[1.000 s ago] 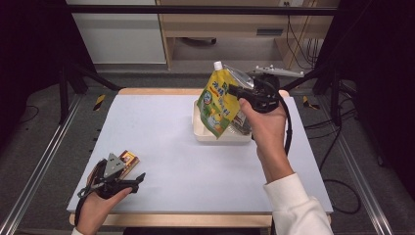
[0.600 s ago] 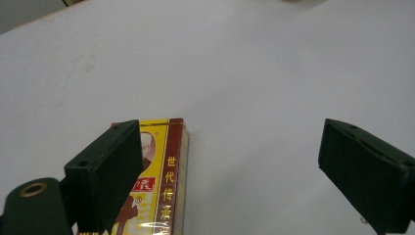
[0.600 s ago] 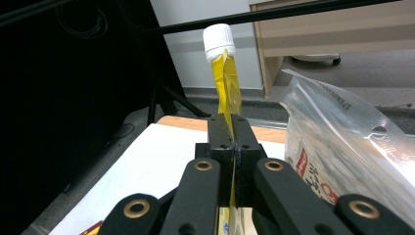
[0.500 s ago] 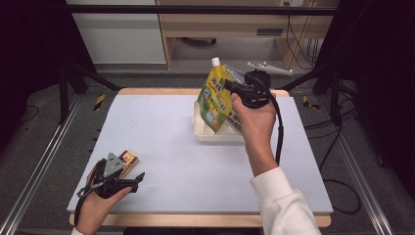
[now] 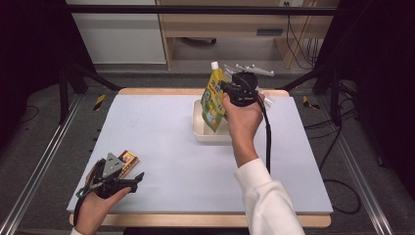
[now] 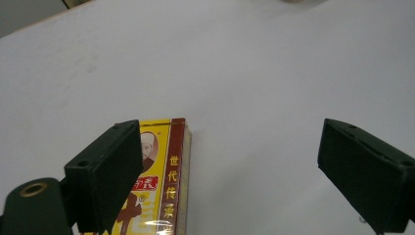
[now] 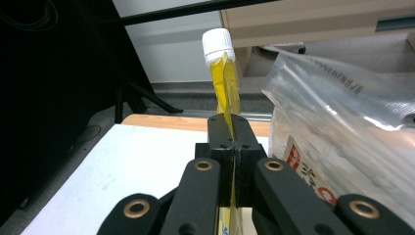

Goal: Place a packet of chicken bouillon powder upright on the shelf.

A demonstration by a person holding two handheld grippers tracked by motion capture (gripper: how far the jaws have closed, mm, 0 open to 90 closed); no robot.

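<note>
Right tool (image 7: 234, 147) pinches flat yellow pouch (image 5: 214, 100), white cap (image 7: 219, 45).

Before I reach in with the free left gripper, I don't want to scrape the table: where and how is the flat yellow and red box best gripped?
Judging by its pose, take the box across its narrow width, over its long edges, coming from above. It lies flat on the table, leaving little side to grab. The left gripper stands open, offset to one side.

Black hand-held gripper (image 7: 234, 147) with brass rivets, trailing black cable; white sleeve (image 5: 266, 196).
</note>
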